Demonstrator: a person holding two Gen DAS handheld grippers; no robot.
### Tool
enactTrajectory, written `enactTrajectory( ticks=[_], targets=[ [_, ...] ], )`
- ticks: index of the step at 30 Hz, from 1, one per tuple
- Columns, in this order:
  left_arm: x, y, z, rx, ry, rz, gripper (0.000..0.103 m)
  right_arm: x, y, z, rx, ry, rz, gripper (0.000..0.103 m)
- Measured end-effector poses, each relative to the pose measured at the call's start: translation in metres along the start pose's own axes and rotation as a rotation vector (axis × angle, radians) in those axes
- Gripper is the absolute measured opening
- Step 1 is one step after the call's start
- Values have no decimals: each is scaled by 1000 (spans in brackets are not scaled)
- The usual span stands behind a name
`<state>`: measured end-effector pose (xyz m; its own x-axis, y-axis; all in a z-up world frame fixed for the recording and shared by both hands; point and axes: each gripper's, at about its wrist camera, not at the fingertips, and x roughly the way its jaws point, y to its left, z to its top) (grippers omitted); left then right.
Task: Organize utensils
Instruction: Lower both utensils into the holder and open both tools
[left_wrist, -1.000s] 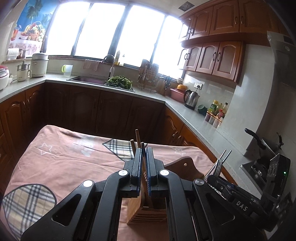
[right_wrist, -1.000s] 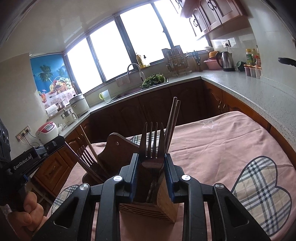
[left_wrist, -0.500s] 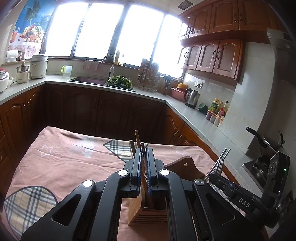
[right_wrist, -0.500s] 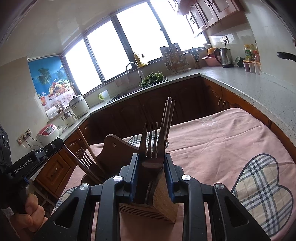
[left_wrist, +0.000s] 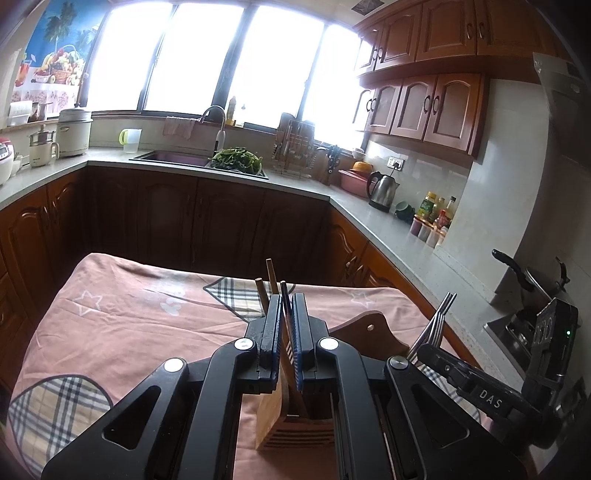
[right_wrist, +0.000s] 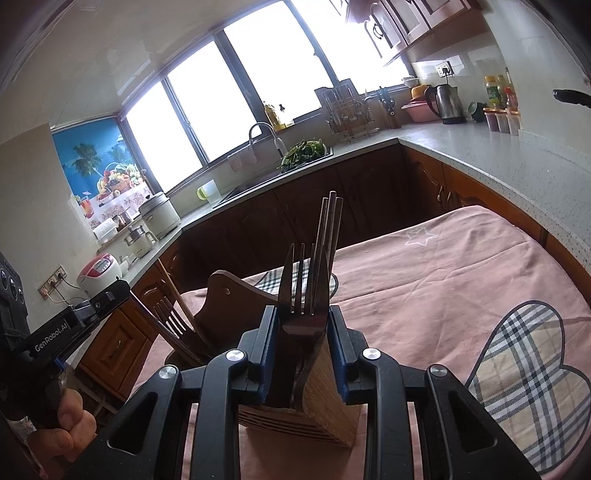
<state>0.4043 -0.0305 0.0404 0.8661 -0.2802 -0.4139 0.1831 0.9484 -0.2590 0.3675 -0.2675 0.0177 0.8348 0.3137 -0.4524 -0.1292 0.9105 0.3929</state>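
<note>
Over the wooden holder (right_wrist: 317, 398), near the surface's six o'clock edge, the right claw (right_wrist: 303, 332) is squeezing a fork (right_wrist: 301, 291). The left claw (left_wrist: 286, 325) is pinched together on a thin dark stick (left_wrist: 283, 295). Letting go crooked might tip the holder.

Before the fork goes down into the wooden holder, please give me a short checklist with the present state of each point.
1. Right gripper shut on the fork: ok.
2. Fork prongs point up, handle end down: ok.
3. Fork is over the wooden holder: ok.
4. Which slot lies under the handle: cannot tell, the jaws hide it.
5. Left gripper shut on a thin dark utensil: ok.
6. Chopsticks clear of the fork's path: cannot tell.
</note>
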Motion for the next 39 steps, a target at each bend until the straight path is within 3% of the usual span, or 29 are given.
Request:
enactTrajectory(
  ticks=[20, 26, 29, 34, 39],
  targets=[
    [-3, -1, -7, 20, 21, -12, 5, -2, 0, -1, 10, -11, 10, 30],
    [-4, -1, -11, 25, 33, -12, 9, -6, -1, 0, 21, -16, 17, 32],
    [-7, 2, -12, 19, 31, -8, 19, -10, -3, 0, 35, -24, 24, 38],
    [-12, 6, -15, 10, 36, -1, 23, -15, -4, 2, 52, -36, 32, 43],
    [-18, 9, -16, -1, 30, 18, 58, -19, -2, 2, 56, -45, 36, 54]
  ],
)
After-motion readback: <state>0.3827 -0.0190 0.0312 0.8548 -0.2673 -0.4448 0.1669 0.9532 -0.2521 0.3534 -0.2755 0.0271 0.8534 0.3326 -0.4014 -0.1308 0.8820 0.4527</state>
